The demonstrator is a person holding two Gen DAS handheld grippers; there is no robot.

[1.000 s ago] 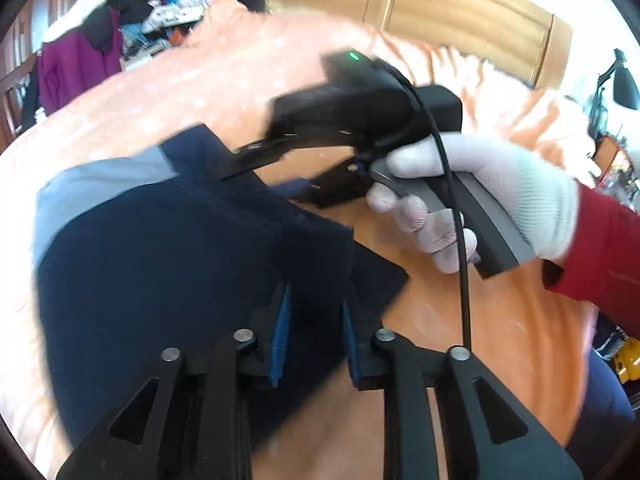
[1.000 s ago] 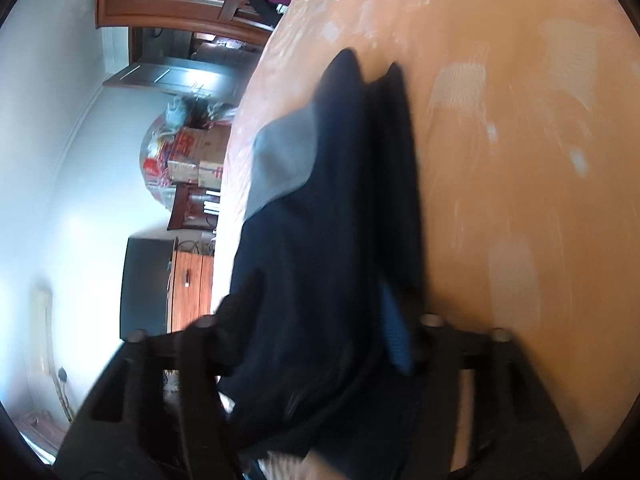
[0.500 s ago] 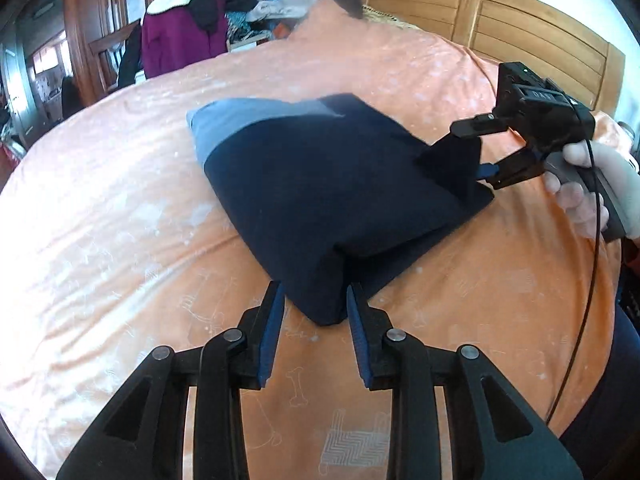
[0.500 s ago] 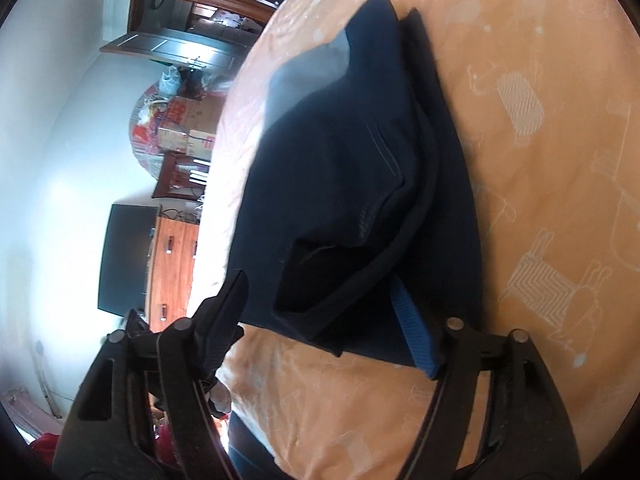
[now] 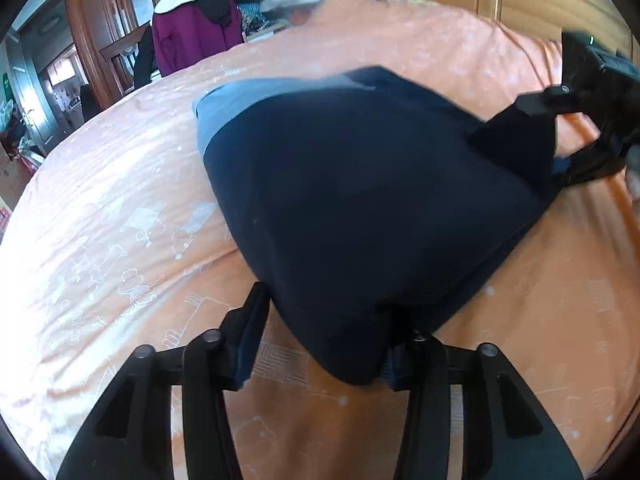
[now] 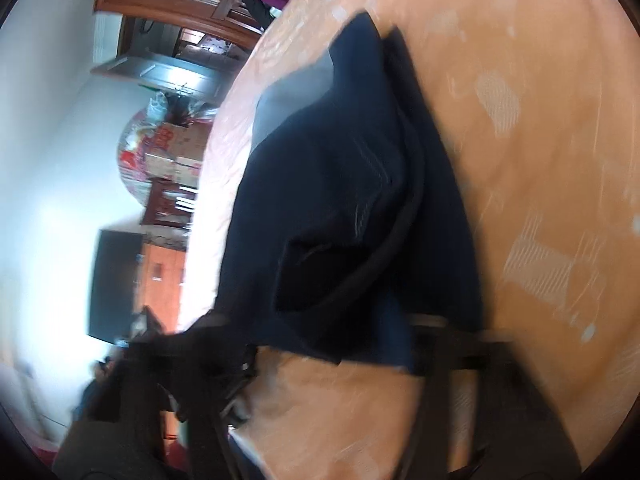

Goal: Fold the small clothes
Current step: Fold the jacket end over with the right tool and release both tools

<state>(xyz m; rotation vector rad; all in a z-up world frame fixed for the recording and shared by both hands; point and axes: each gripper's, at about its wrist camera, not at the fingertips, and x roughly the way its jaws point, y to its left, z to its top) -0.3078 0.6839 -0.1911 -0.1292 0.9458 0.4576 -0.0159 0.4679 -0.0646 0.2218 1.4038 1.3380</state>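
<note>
Left wrist view shows us a dark navy garment (image 5: 360,208) with a grey band, lying folded on the orange bedsheet (image 5: 100,240) at mid-frame; its near corner sits between the spread jaws of our left gripper (image 5: 320,340), which we judge are not pinching it. At the right edge, our right gripper (image 5: 560,152) has its jaws spread around the far corner, though blur in the right wrist view leaves the contact unclear. We judge the cloth soft, light and floppy, best taken at corners or along the folded edge.
</note>
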